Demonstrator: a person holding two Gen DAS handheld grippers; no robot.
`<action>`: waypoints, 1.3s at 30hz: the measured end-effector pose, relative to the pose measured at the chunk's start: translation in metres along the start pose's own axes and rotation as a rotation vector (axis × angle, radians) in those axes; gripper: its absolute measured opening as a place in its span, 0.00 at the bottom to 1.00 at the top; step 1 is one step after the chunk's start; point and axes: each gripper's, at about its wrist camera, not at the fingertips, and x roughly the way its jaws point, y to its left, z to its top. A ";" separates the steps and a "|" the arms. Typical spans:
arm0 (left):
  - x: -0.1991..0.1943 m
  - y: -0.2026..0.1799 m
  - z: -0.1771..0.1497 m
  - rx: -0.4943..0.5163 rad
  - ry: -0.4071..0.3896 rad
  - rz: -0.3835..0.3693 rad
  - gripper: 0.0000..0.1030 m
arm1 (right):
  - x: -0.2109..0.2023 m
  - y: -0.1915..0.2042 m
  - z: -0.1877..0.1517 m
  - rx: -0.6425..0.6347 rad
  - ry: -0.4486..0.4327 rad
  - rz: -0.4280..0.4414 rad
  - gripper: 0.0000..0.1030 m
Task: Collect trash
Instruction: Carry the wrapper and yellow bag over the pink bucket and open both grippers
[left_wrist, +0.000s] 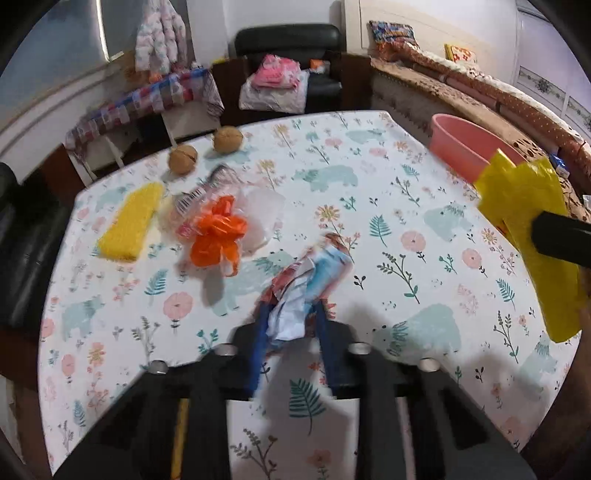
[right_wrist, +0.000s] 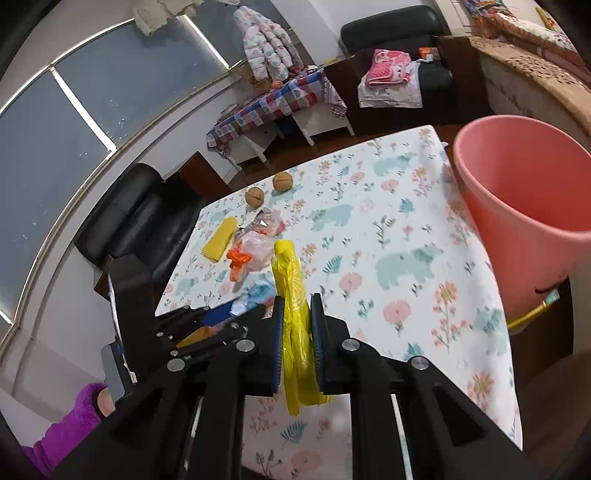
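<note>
Right wrist view is showing my right tool clamping a yellow plastic bag between its blue pads, the film bunching at the pinch and hanging limp below the jaws. I am judging this bag to be very light, soft and slippery, so I am keeping the pinch across gathered folds, not on a single layer that could slide out. Left wrist view is showing my left tool narrowed on a crumpled wrapper, printed in white, blue and red, low over the floral cloth of the desk; blur is hiding whether it is clear of the cloth. I am expecting this wrapper to be thin, springy and almost weightless, best taken at its thickest crumple, where the pads are sitting now. Farther left on the desk, an orange ribbon bow is lying on a clear plastic bag; I am reading both as soft, light and easily crushed, with the bow's knotted centre the firmest hold. A yellow block beside them and two walnuts beyond look rigid. A pink bin is standing at the desk's right edge, open and near my right tool.
</note>
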 end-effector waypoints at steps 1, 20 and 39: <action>-0.009 0.001 -0.002 -0.027 -0.012 -0.017 0.06 | -0.004 -0.001 -0.001 0.006 -0.006 0.002 0.14; -0.126 -0.022 0.028 -0.140 -0.252 -0.234 0.04 | -0.058 -0.018 -0.004 -0.023 -0.154 -0.035 0.14; -0.065 -0.082 0.093 -0.161 -0.246 -0.284 0.04 | -0.067 -0.081 0.058 -0.006 -0.270 -0.069 0.14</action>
